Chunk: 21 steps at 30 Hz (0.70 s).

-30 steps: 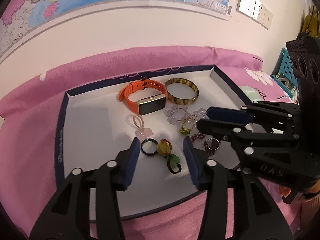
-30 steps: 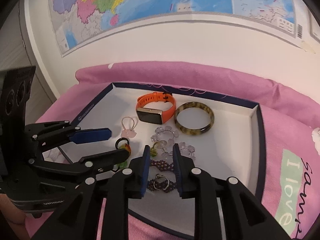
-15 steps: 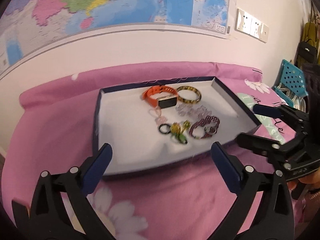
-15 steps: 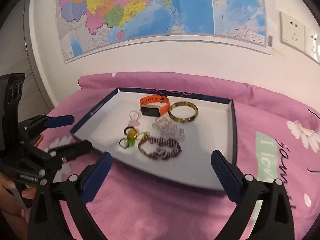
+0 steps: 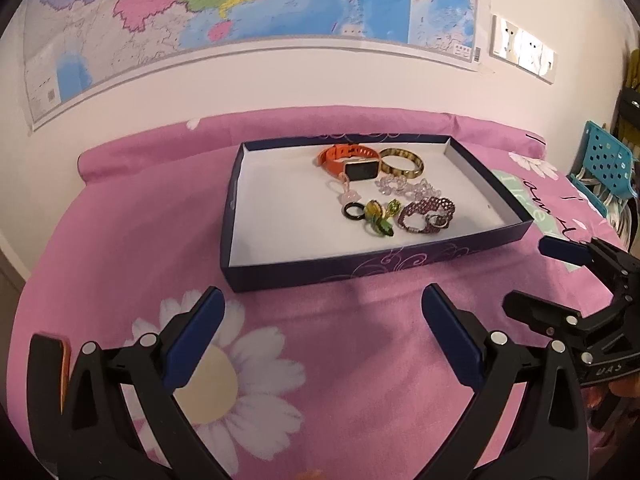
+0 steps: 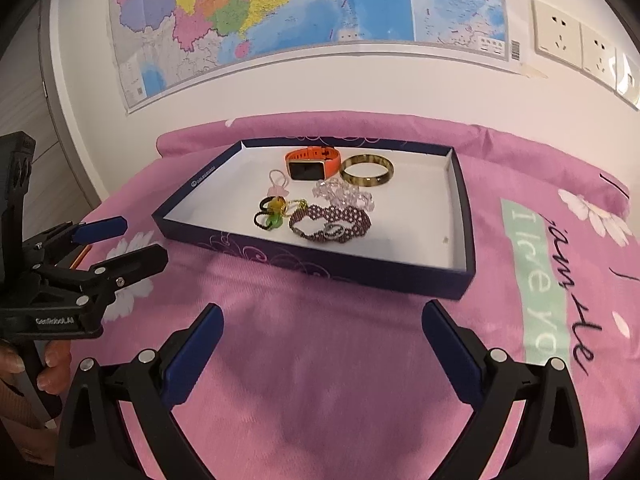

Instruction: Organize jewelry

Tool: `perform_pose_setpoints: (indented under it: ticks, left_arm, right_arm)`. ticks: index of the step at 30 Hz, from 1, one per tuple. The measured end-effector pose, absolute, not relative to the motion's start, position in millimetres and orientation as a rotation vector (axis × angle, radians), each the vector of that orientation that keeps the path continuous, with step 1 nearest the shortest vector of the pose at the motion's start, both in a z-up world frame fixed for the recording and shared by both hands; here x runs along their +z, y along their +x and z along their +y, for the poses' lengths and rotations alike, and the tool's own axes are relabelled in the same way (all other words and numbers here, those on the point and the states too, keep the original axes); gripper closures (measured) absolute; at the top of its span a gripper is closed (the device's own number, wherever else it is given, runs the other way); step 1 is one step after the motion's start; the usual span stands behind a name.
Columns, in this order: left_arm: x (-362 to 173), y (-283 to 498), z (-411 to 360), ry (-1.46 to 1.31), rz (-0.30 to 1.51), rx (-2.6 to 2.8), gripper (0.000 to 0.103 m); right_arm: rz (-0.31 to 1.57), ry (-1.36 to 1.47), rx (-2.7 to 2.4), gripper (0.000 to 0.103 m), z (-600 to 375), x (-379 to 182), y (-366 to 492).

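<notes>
A dark blue box lid (image 5: 360,270) (image 6: 320,266) with a white floor lies on the pink bedspread. Inside lie an orange smartwatch (image 5: 352,160) (image 6: 310,162), a brown bangle (image 5: 401,162) (image 6: 366,171), a clear bead bracelet (image 5: 408,188) (image 6: 344,196), a maroon beaded bracelet (image 5: 426,219) (image 6: 332,224), a black ring (image 5: 353,211) (image 6: 266,203), a yellow-green charm (image 5: 380,218) (image 6: 276,214) and a pink charm (image 5: 346,194) (image 6: 278,188). My left gripper (image 5: 322,308) (image 6: 120,240) and right gripper (image 6: 322,316) (image 5: 524,274) hover open and empty in front of the lid, over the bedspread.
A pink floral bedspread (image 5: 280,360) covers the bed. A wall with a map (image 5: 240,8) and sockets (image 6: 576,46) stands behind. A teal perforated basket (image 5: 604,160) sits at the far right. A hand (image 6: 48,368) holds the left gripper's handle.
Both grippers drew back from over the jewelry in the lid to the bedspread in front of it, and both jaws spread from narrow to wide. The jewelry lies as before.
</notes>
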<state>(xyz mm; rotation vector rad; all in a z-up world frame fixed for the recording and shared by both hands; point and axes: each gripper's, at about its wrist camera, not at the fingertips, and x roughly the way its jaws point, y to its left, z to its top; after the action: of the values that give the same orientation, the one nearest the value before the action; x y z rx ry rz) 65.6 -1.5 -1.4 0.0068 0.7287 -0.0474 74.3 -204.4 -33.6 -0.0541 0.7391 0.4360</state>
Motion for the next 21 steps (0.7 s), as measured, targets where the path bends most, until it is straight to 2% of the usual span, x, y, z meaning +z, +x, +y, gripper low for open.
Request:
perform_pose_setpoints:
  ticks: [21]
  left_arm:
    - [-2,52,5,-0.003,0.735,0.025,0.006]
  right_arm:
    - [0.739,-0.061,0.437,0.007,-196,-35,62]
